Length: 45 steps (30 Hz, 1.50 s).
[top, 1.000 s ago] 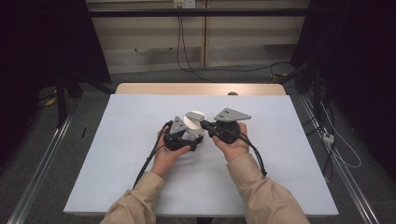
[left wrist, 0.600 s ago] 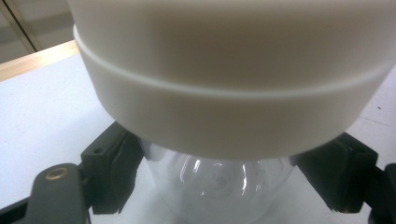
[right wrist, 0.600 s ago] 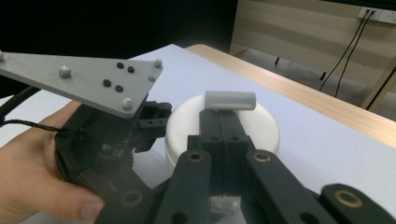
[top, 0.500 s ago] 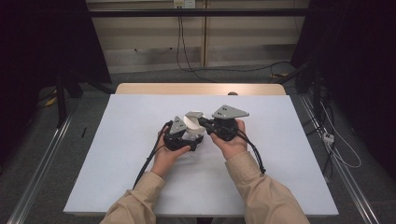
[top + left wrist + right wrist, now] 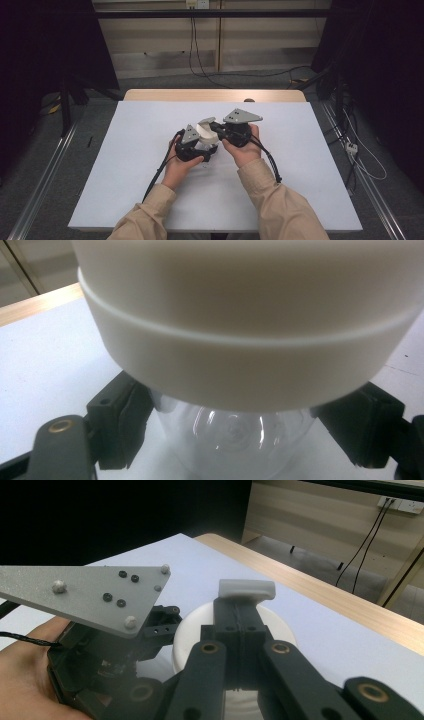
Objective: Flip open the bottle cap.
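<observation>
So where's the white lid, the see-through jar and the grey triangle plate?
white lid (image 5: pixel 245 335), left gripper view, its side wall.
see-through jar (image 5: pixel 235 432), left gripper view, clear body under the lid.
grey triangle plate (image 5: pixel 95 597), right gripper view, its flat top face.

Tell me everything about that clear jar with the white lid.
The jar has a see-through body, plastic or glass by its look, under a wide, smooth white lid with a raised ring around it. The left gripper clamps the body between its black jaws above the white table; the right gripper, jaws shut, rests over the lid.
</observation>
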{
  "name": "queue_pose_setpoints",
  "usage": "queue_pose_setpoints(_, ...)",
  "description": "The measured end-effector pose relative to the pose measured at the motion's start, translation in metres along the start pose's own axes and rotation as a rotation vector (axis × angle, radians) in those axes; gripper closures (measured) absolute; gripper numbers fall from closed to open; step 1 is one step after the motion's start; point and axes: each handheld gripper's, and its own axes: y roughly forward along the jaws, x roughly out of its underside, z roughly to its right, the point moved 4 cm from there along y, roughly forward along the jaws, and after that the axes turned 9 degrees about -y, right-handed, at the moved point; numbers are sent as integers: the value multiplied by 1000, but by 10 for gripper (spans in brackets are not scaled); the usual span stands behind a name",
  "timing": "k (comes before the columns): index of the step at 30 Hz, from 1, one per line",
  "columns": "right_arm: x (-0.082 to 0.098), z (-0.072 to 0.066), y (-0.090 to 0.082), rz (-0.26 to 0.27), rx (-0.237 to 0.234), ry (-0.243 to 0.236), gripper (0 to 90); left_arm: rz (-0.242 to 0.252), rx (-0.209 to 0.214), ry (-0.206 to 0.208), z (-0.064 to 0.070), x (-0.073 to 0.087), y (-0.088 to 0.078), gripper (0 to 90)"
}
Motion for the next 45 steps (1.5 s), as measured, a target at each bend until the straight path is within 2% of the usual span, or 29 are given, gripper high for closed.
queue_pose_setpoints(24, -7, 4, 9, 5, 1, 4, 900, -1, 2, -5, 0, 0, 0, 189)
queue_pose_setpoints(45, -16, 5, 19, 6, 8, -12, 900, 0, 4, -10, 0, 0, 1, 189)
